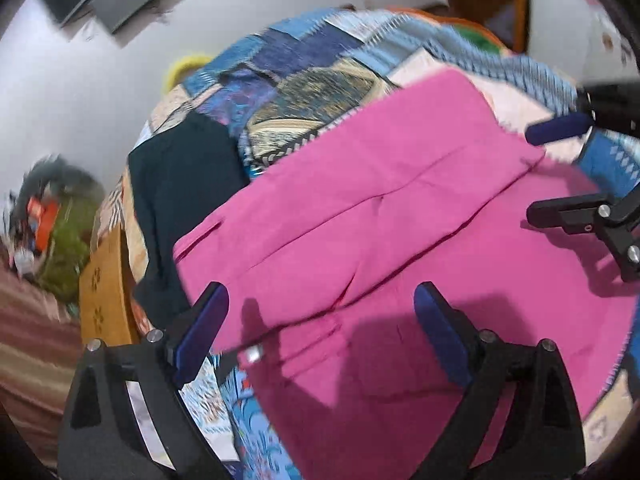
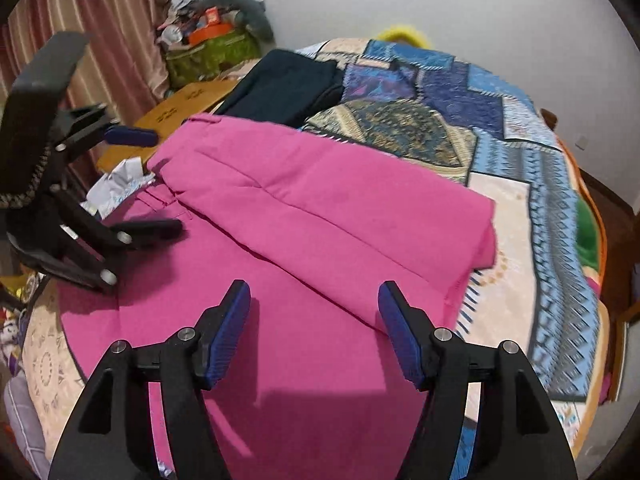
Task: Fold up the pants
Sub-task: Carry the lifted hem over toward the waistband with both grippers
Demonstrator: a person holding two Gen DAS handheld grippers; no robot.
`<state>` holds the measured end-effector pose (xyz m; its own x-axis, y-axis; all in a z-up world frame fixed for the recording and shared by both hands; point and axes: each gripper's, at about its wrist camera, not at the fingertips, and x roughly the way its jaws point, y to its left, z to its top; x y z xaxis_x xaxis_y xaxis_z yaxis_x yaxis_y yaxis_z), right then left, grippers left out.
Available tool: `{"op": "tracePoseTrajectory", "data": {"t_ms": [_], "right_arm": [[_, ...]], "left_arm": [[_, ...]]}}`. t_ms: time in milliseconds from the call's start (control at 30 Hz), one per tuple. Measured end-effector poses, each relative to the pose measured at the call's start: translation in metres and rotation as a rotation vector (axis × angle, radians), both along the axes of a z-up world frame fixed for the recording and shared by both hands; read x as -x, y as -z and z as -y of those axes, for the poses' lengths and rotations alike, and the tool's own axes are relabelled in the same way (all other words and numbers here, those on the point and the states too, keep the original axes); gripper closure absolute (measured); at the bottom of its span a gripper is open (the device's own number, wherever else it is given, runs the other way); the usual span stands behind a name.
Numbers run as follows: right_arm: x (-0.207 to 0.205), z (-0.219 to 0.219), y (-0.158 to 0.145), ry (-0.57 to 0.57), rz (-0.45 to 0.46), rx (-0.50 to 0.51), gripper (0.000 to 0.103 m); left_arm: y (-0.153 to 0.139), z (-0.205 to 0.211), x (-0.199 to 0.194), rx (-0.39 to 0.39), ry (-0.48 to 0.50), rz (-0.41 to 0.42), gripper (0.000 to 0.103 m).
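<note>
One fold looks done: pink pants doubled over on the quilt, I have left gripper and right gripper both spread, empty above them, more folds left.

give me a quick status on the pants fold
Left tool open, right tool open, both above the cloth. Pink pants lie partly folded on the patchwork bedspread. Dark garment lies beyond, clear of them.
</note>
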<state>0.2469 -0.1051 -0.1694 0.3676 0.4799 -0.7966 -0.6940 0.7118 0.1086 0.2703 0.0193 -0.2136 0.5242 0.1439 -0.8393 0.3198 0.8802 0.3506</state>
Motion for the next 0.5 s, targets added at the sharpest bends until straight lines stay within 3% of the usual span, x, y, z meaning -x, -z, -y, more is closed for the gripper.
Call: {"op": "tracePoseTrajectory", "data": {"t_ms": [167,333,433,500], "right_arm": [[-0.013,-0.019,0.012,-0.054,-0.014,0.034,0.04],[-0.027,-0.036,0.016,-0.095,0.003,0.05,0.041],[-0.034,-0.041,0.018,-0.099,-0.002,0.031,0.063],[-0.038,-0.042,0.018,-0.094,-0.012,0.01,0.087]], "left_arm": [[0.004,0.005,-0.025,0.012,0.012,-0.026,0.008],[0.002,-0.013,-0.042,0.119,-0.047,-0.067,0.008],[0.0,-0.021,-0.042,0.187,-0.064,-0.083,0.008],[0.002,-0.023,-0.04,0.194,-0.058,-0.085,0.008]]}}
